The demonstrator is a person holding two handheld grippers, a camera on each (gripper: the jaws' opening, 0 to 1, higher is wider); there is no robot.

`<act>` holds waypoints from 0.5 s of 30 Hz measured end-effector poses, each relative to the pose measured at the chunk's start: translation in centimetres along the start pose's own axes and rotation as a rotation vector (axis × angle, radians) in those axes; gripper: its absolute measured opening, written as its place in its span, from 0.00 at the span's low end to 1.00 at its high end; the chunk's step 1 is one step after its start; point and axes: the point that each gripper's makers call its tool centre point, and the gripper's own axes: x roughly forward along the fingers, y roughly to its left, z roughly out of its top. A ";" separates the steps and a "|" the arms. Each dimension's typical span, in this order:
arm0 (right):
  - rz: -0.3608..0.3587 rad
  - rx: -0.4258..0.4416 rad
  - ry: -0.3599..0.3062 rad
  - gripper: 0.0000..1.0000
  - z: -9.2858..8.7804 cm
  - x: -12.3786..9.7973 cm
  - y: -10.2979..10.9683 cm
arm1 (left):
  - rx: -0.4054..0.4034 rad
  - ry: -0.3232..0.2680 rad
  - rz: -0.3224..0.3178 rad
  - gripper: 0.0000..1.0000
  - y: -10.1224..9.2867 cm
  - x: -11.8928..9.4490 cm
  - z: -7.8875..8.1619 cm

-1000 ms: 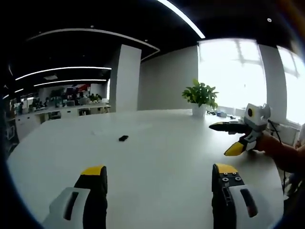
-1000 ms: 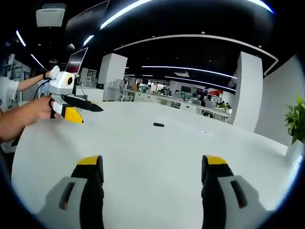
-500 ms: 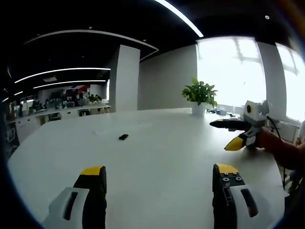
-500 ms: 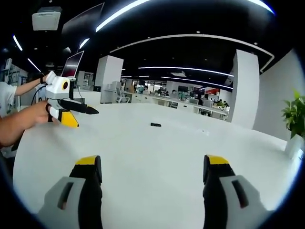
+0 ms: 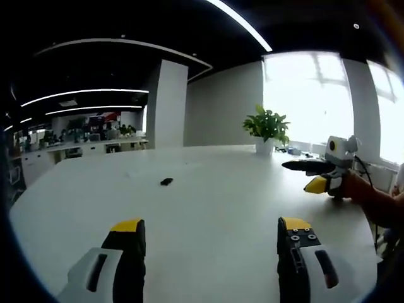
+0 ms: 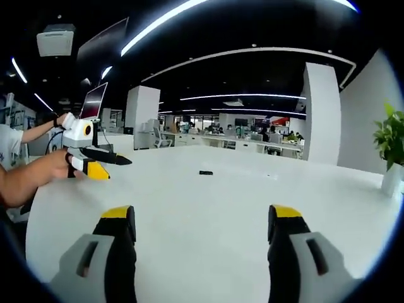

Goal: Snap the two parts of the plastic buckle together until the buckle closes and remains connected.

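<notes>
While jaws gape, buckle (image 5: 166,182) (image 6: 206,172) far ahead on table (image 5: 214,202)

- An open-plan office: rows of desks (image 6: 252,140) with monitors and seated people fill the far side.
- Linear ceiling lights (image 6: 158,22), white square pillars (image 5: 169,104).
- A large white table (image 5: 208,202), a potted plant (image 5: 266,128) by bright windows (image 5: 309,95).

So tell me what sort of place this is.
Most likely an open-plan office. A large white table holds a potted plant, rows of desks sit in the background, and linear ceiling lights run overhead.
</notes>
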 end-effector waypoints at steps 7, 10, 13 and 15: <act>0.008 -0.003 -0.001 0.87 0.0 0.0 0.5 | 0.005 0.005 -0.007 0.87 0.2 0.2 0.0; 0.012 -0.010 -0.004 0.89 0.1 -0.1 0.7 | -0.001 0.001 -0.013 0.89 -0.1 0.2 -0.1; 0.013 -0.009 0.006 0.89 -0.2 -0.1 0.8 | 0.002 0.007 0.000 0.89 0.2 0.2 -0.2; 0.013 -0.010 0.005 0.88 -0.2 -0.1 0.8 | -0.003 0.004 0.001 0.89 0.4 0.3 -0.1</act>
